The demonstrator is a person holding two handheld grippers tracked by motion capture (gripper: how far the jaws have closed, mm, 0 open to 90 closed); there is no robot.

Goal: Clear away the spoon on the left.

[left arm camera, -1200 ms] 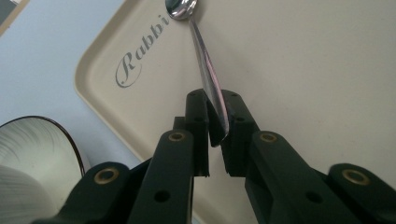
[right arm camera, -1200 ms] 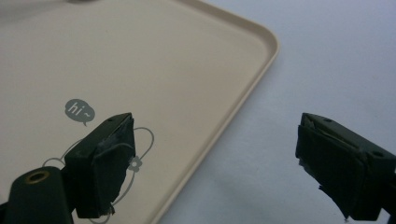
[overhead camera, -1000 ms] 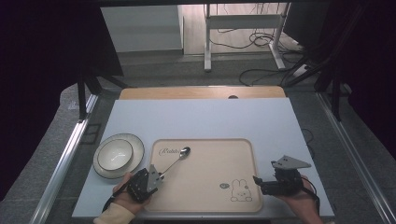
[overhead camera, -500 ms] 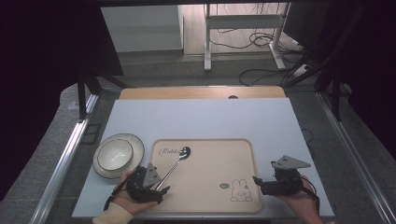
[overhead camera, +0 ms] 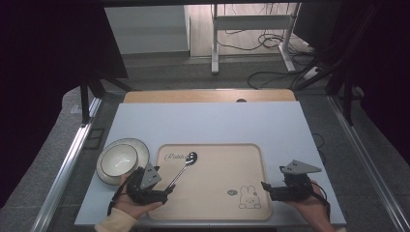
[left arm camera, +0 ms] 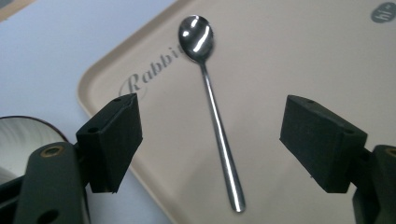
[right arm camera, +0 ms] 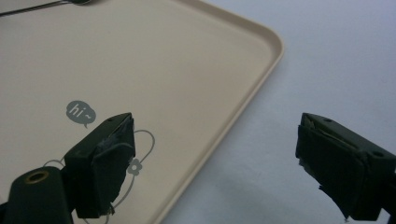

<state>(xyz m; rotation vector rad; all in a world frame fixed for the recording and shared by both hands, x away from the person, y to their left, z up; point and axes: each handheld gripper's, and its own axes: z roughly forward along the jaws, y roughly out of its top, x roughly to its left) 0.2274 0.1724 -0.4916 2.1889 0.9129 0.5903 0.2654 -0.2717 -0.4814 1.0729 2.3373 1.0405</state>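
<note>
A steel spoon (overhead camera: 183,169) (left arm camera: 215,116) lies flat on the beige tray (overhead camera: 217,203) (left arm camera: 303,56), bowl end near the "Rabbit" lettering. My left gripper (overhead camera: 164,191) (left arm camera: 215,135) sits at the tray's front left corner. Its jaws have just been opening and now stand wide, with the spoon's handle lying between them untouched. My right gripper (overhead camera: 266,188) (right arm camera: 217,140) is open and holds nothing, hovering over the tray's (right arm camera: 163,70) right edge beside the rabbit drawing.
A cream bowl on a plate (overhead camera: 121,159) (left arm camera: 18,135) stands left of the tray, close to my left gripper. The pale blue table (overhead camera: 217,125) stretches behind the tray to a wooden strip (overhead camera: 208,95) at the far edge.
My left gripper's jaws have spread apart and let go of the spoon's handle, which now rests on the tray. The right hand has stayed put.
</note>
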